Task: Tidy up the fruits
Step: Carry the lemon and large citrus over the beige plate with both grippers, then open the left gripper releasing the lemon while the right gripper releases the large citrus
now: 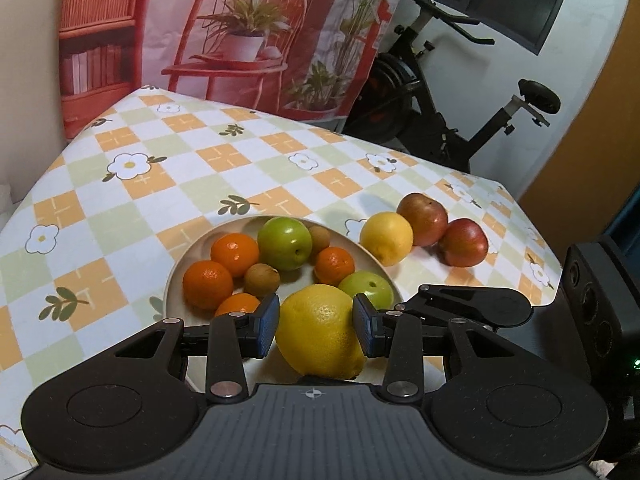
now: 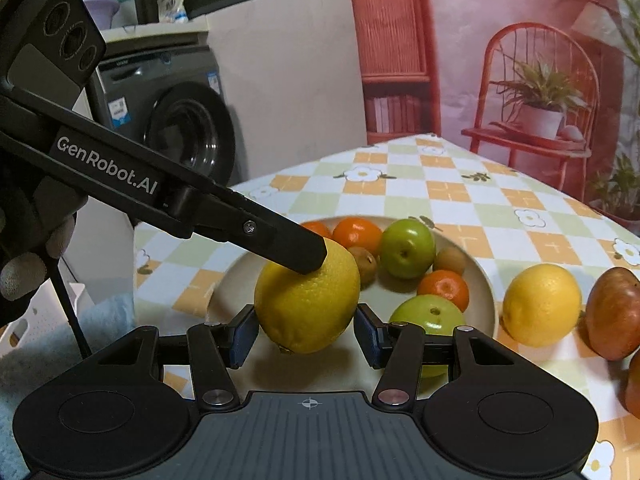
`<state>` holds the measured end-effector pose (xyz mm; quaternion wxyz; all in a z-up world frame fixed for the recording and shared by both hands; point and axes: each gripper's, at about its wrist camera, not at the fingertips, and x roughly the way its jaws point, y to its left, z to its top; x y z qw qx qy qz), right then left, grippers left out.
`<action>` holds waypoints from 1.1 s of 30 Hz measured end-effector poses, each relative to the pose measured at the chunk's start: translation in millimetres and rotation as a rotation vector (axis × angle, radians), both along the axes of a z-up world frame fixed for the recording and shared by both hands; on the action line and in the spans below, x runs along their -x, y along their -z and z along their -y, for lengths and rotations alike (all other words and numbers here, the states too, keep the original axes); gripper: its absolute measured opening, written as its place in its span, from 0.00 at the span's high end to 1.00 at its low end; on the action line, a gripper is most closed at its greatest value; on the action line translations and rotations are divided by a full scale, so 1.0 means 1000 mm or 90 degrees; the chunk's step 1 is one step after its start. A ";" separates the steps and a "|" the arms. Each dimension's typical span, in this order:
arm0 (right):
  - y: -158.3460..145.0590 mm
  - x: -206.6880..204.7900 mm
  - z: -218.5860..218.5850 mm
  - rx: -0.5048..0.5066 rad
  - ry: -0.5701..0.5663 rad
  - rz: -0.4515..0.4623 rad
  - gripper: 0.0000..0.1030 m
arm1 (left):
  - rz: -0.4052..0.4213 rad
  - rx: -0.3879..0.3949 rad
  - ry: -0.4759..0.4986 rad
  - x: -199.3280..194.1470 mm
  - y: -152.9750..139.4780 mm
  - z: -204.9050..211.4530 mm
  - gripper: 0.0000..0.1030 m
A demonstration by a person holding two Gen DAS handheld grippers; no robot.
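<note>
A large yellow lemon point(image 1: 320, 332) sits between the blue pads of my left gripper point(image 1: 316, 320), which is shut on it above the near rim of a beige plate point(image 1: 176, 276). My right gripper point(image 2: 306, 332) is shut on the same lemon point(image 2: 308, 300) from another side. One finger point(image 2: 288, 244) of the left gripper presses the lemon's upper left in the right wrist view. The plate holds several oranges point(image 1: 208, 284), two green apples point(image 1: 285, 243) and small brown fruits point(image 1: 262, 280). A second lemon point(image 1: 386, 238) and two red apples point(image 1: 424, 218) lie on the cloth right of the plate.
The table wears a checked cloth with flowers point(image 1: 128, 166). A printed backdrop point(image 1: 240, 32) hangs behind it, and an exercise bike point(image 1: 440, 112) stands at the back right. A washing machine point(image 2: 188, 128) is off the table's left side. A gloved hand point(image 2: 24, 240) holds the left gripper.
</note>
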<state>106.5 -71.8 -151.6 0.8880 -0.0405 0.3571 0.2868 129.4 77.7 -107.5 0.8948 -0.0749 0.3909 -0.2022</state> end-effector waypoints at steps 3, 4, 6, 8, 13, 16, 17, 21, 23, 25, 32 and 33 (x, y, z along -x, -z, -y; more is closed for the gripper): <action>0.003 -0.003 0.000 0.010 0.001 -0.005 0.53 | -0.003 -0.003 -0.004 -0.003 0.005 -0.001 0.58; 0.005 -0.004 -0.001 0.013 0.001 -0.006 0.53 | -0.004 -0.004 -0.005 -0.004 0.006 -0.001 0.58; 0.007 -0.005 -0.002 0.022 0.000 -0.008 0.53 | -0.007 -0.007 -0.009 -0.004 0.009 -0.003 0.58; 0.009 -0.007 -0.003 0.026 -0.003 -0.006 0.53 | -0.007 -0.005 -0.012 -0.005 0.011 -0.005 0.58; 0.011 -0.008 -0.006 0.027 -0.008 -0.007 0.53 | -0.008 -0.012 -0.019 -0.005 0.012 -0.007 0.58; 0.012 -0.007 -0.007 0.031 -0.014 -0.008 0.52 | -0.007 -0.019 -0.028 -0.005 0.012 -0.008 0.58; 0.012 -0.007 -0.007 0.031 -0.014 -0.008 0.52 | -0.008 -0.016 -0.028 -0.005 0.012 -0.009 0.58; 0.010 -0.006 -0.007 0.030 -0.013 -0.010 0.52 | -0.006 -0.020 -0.029 -0.003 0.010 -0.006 0.59; 0.008 -0.006 -0.006 0.028 -0.009 -0.005 0.51 | -0.004 -0.021 -0.029 -0.003 0.010 -0.005 0.59; 0.004 -0.005 -0.003 0.023 -0.004 0.003 0.49 | -0.003 -0.018 -0.029 -0.003 0.008 -0.005 0.59; -0.013 -0.002 0.014 0.009 0.015 0.032 0.48 | 0.019 -0.010 -0.043 -0.004 -0.005 -0.002 0.59; -0.015 -0.002 0.017 0.004 0.021 0.038 0.48 | 0.026 -0.011 -0.046 -0.004 -0.008 0.000 0.59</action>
